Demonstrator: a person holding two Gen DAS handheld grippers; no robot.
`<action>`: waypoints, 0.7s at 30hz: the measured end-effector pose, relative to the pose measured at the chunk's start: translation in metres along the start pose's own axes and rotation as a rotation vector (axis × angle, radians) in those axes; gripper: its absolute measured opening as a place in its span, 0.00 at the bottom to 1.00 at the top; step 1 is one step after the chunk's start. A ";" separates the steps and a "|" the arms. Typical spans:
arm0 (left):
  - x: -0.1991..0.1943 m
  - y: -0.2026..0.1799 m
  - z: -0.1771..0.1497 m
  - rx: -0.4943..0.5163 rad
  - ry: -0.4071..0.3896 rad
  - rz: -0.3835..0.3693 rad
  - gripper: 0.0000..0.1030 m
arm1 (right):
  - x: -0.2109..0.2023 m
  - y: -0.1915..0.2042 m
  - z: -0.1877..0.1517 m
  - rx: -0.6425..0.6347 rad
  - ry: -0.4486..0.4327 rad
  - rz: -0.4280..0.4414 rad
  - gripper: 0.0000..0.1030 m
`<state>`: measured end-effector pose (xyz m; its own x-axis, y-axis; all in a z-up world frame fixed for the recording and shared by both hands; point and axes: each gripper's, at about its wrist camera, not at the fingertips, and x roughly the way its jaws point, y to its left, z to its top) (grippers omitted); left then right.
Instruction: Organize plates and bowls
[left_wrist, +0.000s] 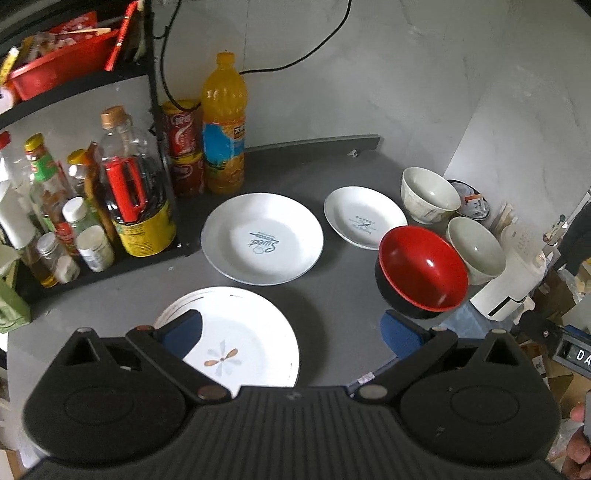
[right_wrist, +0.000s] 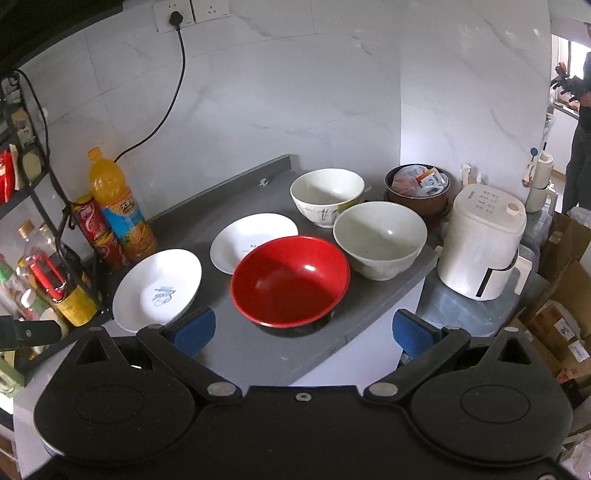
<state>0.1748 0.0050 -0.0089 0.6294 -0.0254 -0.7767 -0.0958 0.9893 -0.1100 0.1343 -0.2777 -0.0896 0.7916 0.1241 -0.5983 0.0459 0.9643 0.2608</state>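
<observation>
right wrist: red bowl (right_wrist: 290, 280) upright, mouth up.

Bare counter (right_wrist: 258, 350) before red bowl (right_wrist: 290, 280).

Left gripper (left_wrist: 291, 328) hangs wide open over the grey counter (left_wrist: 332, 295), above the flowered plate (left_wrist: 236, 343) at the near edge. Two white plates sit mid-counter: the big one (left_wrist: 262, 238), the smaller one (left_wrist: 364, 216). Red bowl (left_wrist: 423, 271) near the right edge, touching one white bowl (left_wrist: 474, 249); another (left_wrist: 428, 194) stands behind.
</observation>
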 end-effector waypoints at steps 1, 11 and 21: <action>0.003 0.000 0.003 0.008 0.004 -0.004 0.99 | 0.002 0.001 0.001 0.000 -0.002 -0.008 1.00; 0.027 -0.008 0.022 0.033 0.041 -0.027 0.99 | 0.023 -0.003 0.020 0.038 0.018 -0.035 1.00; 0.053 -0.040 0.044 0.031 0.038 -0.003 0.99 | 0.056 -0.026 0.049 0.002 0.006 -0.021 1.00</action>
<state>0.2454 -0.0299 -0.0184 0.5997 -0.0335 -0.7995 -0.0697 0.9931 -0.0939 0.2073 -0.3071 -0.0926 0.7867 0.1055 -0.6082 0.0636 0.9662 0.2498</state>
